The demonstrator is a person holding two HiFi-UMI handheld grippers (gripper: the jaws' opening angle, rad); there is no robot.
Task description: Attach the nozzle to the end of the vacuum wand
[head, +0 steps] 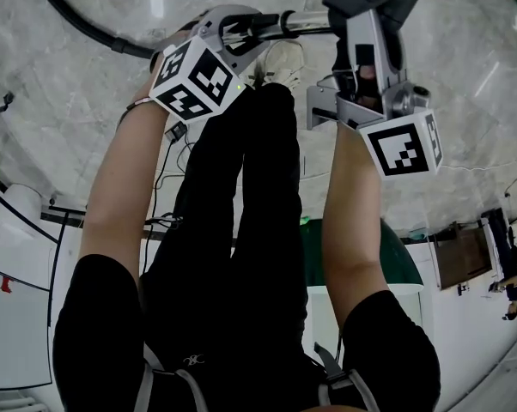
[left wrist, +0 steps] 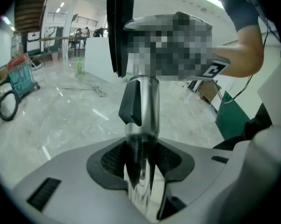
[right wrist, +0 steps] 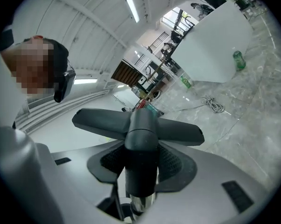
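**No legible writing**

I can read no words, numbers or brand names. The left marker cube [head: 197, 80] and the right marker cube [head: 404, 144] bear only black-and-white squares. The far green bottle [right wrist: 239, 59] has a label too small to read.

Two grey two-jaw grippers [head: 241, 34] [head: 366, 58], one shiny metal vacuum wand [head: 307, 22], one dark plastic T-shaped nozzle [right wrist: 140, 133] and one black rubber hose [head: 76, 20] are being counted.

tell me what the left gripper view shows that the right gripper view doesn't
Only the left gripper view: the left tool clamped on the chrome wand, a teal cart and a black hose on the floor. Only the right gripper view: the right tool clamped on the dark nozzle by its neck. Both: the green bottle by the white counter, and a cable coil.
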